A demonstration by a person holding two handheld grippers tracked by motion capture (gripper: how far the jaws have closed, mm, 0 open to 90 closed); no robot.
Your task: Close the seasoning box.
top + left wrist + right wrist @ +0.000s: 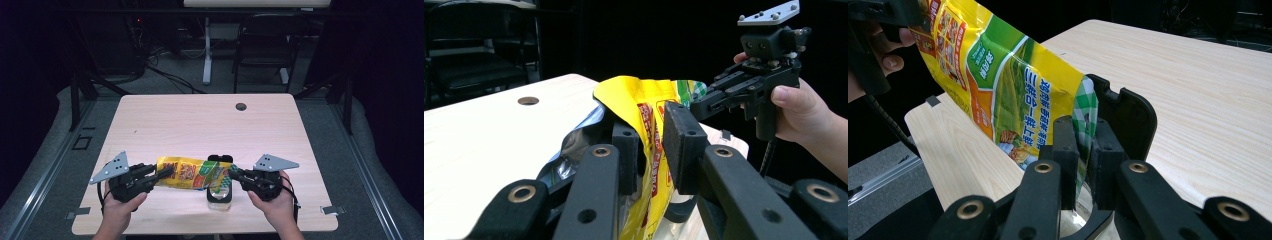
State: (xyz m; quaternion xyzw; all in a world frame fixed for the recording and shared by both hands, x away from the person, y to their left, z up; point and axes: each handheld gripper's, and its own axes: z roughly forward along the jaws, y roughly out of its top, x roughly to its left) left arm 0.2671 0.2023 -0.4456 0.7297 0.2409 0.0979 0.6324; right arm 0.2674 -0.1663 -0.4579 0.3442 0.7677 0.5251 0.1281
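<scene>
Both grippers clamped on the bag, one per end, bag slung over the container.

Right gripper [1082,165]: jaws nearly closed, pinching the green-checked edge of the glossy yellow printed foil snack bag [998,85]. Left gripper [651,145]: jaws a bit wider, closed on the opposite, crumpled end. Bag's long axis runs gripper to gripper, held off the pale wooden table [200,120], directly above the clear plastic container with the black flip lid [220,192], which sits nearer the right hand [272,200].

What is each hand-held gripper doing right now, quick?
Left hand-held gripper: closed on one end of the yellow snack bag.
Right hand-held gripper: closed on the bag's other end, above a clear container.
</scene>
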